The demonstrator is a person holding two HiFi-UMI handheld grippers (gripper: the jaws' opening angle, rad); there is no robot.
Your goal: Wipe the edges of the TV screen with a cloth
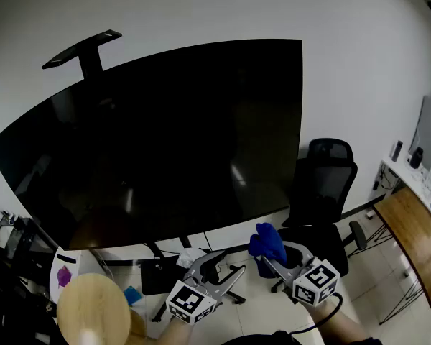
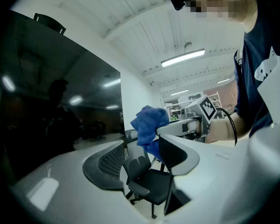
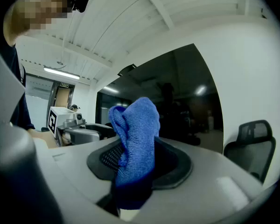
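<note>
A large dark TV screen (image 1: 165, 142) on a stand fills the middle of the head view, with its lower edge above both grippers. My right gripper (image 1: 273, 261) is shut on a bunched blue cloth (image 1: 267, 243), held below the screen's lower right corner. In the right gripper view the blue cloth (image 3: 135, 143) stands up between the jaws, with the TV screen (image 3: 177, 101) behind it. My left gripper (image 1: 223, 270) hangs open beside it, with nothing between its jaws. The left gripper view shows the blue cloth (image 2: 148, 127) just past its jaws and the TV screen (image 2: 51, 101) at the left.
A black office chair (image 1: 323, 192) stands right of the screen. A wooden desk (image 1: 413, 236) is at the far right. A round wooden stool (image 1: 93, 311) and the TV stand's legs (image 1: 158, 257) sit low at the left. Dark equipment (image 1: 14, 264) crowds the left edge.
</note>
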